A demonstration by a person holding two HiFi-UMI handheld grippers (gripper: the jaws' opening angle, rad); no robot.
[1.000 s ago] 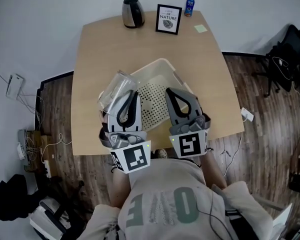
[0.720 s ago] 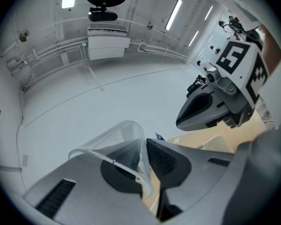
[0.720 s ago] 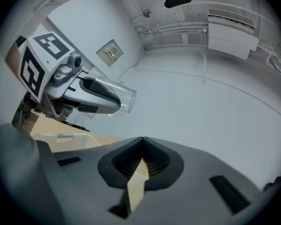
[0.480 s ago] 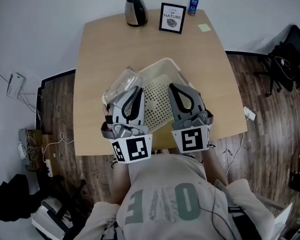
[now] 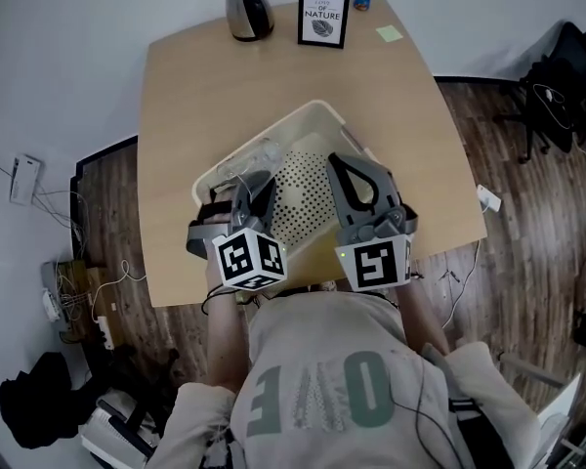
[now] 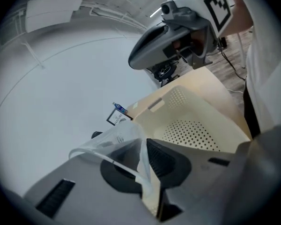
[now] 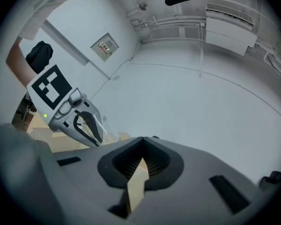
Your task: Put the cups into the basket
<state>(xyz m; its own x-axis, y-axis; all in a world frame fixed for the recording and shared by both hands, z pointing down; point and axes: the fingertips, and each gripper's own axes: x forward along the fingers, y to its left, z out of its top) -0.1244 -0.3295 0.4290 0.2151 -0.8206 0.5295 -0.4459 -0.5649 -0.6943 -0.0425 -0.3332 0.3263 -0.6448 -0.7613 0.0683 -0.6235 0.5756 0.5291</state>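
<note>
Clear plastic cup (image 6: 113, 136): the left hand-held gripper (image 6: 141, 150) is clamped on its thin side wall just below the rim, with the cup tilted. In the head view the cup (image 5: 246, 159) hangs at the 9 o'clock edge of the basket (image 5: 317, 111); contact with the basket is unclear. The right hand-held gripper (image 7: 141, 144) has its jaws together and empty, at the basket's 4 o'clock. Judgement: the cup is light, flimsy and slick. The wall pinch suits it, but squeezing hard risks buckling.

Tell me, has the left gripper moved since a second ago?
Yes. The left gripper has rolled and carried the clear cup rightward, over the basket's left corner.
</note>
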